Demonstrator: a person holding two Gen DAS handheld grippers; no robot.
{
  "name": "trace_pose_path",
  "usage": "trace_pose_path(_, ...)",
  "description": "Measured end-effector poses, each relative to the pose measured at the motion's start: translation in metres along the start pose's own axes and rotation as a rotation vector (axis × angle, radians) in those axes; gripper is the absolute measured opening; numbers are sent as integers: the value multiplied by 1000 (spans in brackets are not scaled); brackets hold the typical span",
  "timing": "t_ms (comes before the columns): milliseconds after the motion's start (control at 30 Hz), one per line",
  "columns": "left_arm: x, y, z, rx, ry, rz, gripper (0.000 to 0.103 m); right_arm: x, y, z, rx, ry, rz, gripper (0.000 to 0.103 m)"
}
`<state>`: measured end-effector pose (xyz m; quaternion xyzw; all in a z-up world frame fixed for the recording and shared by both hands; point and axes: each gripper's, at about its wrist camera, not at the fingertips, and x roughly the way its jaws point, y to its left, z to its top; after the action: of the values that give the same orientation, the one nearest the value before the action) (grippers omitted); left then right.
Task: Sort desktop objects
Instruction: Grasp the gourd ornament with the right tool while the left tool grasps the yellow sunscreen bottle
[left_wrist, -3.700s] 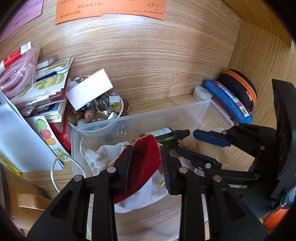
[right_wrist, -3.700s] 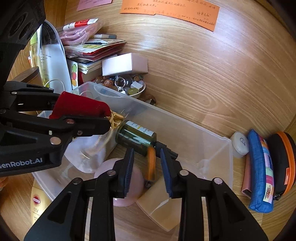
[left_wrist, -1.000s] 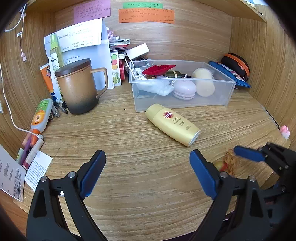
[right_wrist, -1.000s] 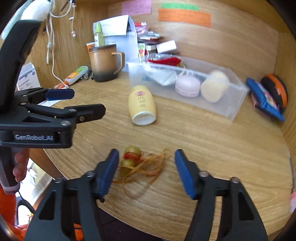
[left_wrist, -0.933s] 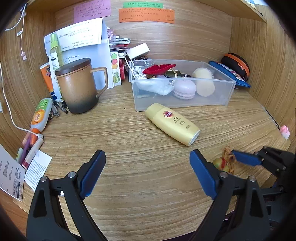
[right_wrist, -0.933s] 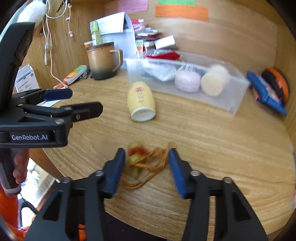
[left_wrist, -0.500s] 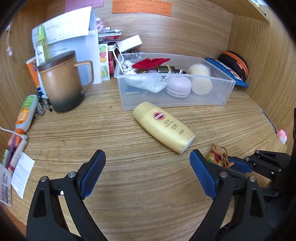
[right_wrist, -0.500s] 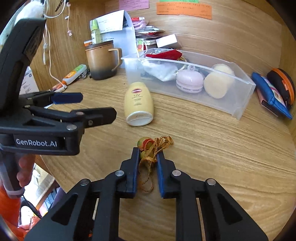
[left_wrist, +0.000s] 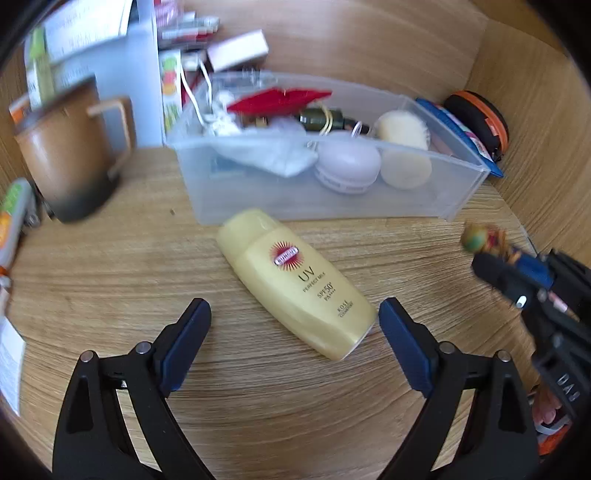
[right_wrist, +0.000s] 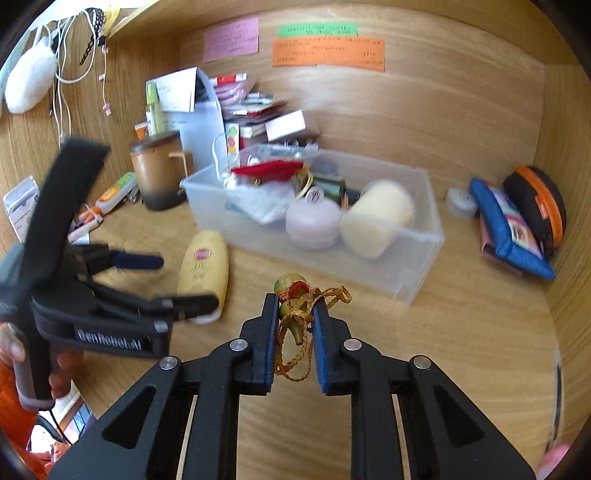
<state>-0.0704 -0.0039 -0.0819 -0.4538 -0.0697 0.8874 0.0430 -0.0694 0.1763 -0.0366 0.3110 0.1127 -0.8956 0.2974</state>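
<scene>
A yellow UV sunscreen bottle (left_wrist: 295, 284) lies on the wooden desk in front of a clear plastic bin (left_wrist: 461, 173). My left gripper (left_wrist: 293, 325) is open, its jaws on either side of the bottle's near end. My right gripper (right_wrist: 295, 308) is shut on a small gourd charm with an orange cord (right_wrist: 295, 302) and holds it above the desk, short of the bin (right_wrist: 417, 266). The charm (left_wrist: 474, 238) also shows at the right of the left wrist view. The bin holds a red pouch (right_wrist: 269, 168), a dark bottle, a lilac case (right_wrist: 314, 221) and a cream sponge (right_wrist: 376, 218).
A brown lidded mug (right_wrist: 159, 170) stands left of the bin, with tubes and pens (right_wrist: 114, 194) beside it. Papers and boxes (right_wrist: 236, 107) are stacked behind. A blue pouch (right_wrist: 509, 229) and a black-orange case (right_wrist: 535, 206) lie at the right wall.
My right gripper closed on the gourd charm and lifted it off the desk toward the bin. My left gripper moved forward until its open jaws flank the sunscreen bottle.
</scene>
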Motion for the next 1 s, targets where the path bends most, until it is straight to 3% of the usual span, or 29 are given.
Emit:
trace_pose_path(133, 7, -10, 3, 27, 11, 48, 92, 4, -5, 15, -25, -23, 7, 15)
trace_pose_path(233, 12, -19, 5, 67, 9, 89, 81, 9, -7, 23, -52, -34, 7, 15)
trace_pose_path(300, 13, -24, 5, 80, 8, 105, 80, 14, -8, 28, -64, -36, 15, 15)
trace_pose_path(400, 11, -31, 3, 122, -7, 111, 56, 21, -12, 31, -62, -33, 30, 15)
trace_pose_path(500, 9, -31, 1, 133, -9, 113, 47, 27, -16, 31, -48, -25, 58, 16)
trace_pose_path(700, -3, -15, -6, 59, -3, 60, 34, 31, -22, 28, -22, -22, 96, 16)
trace_pose_path(833, -9, -7, -12, 18, -6, 80, 28, 30, -20, 27, -29, -23, 113, 16)
trace_pose_path(1000, -21, 11, -22, -40, -12, 96, 26, 31, -13, 26, -57, -20, 120, 16)
